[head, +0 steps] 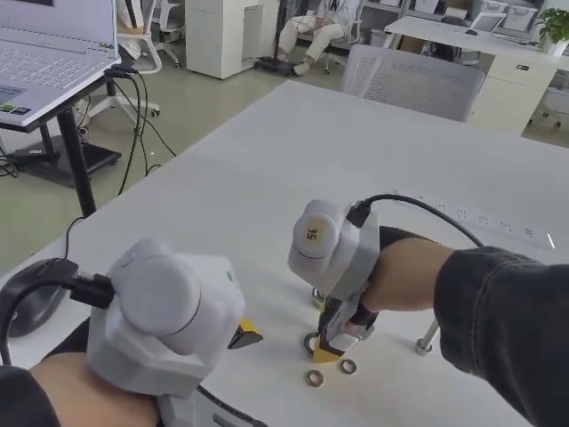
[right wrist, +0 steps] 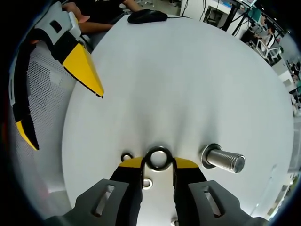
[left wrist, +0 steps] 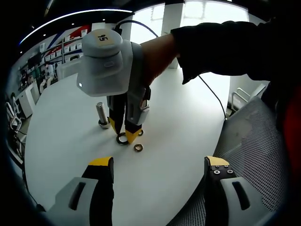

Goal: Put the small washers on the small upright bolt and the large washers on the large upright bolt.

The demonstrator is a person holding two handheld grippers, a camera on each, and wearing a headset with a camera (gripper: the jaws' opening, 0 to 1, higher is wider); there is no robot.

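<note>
Two small washers (head: 315, 378) lay on the white desk (head: 267, 178) just near of the right claw (head: 324, 354), its jaws narrowed around a flat large washer (right wrist: 158, 149), clamping unclear, large bolt (right wrist: 223, 160) upright just right, left claw (left wrist: 159, 162) spread wide apart.

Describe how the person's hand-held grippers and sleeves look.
Both have rounded light-grey housings and dark jaws with yellow tips. The right hand-held gripper carries a round numbered sticker on top and a black cable at the back. The left hand-held gripper has a black lead plugged into its side. The person wears dark sleeves.
</note>
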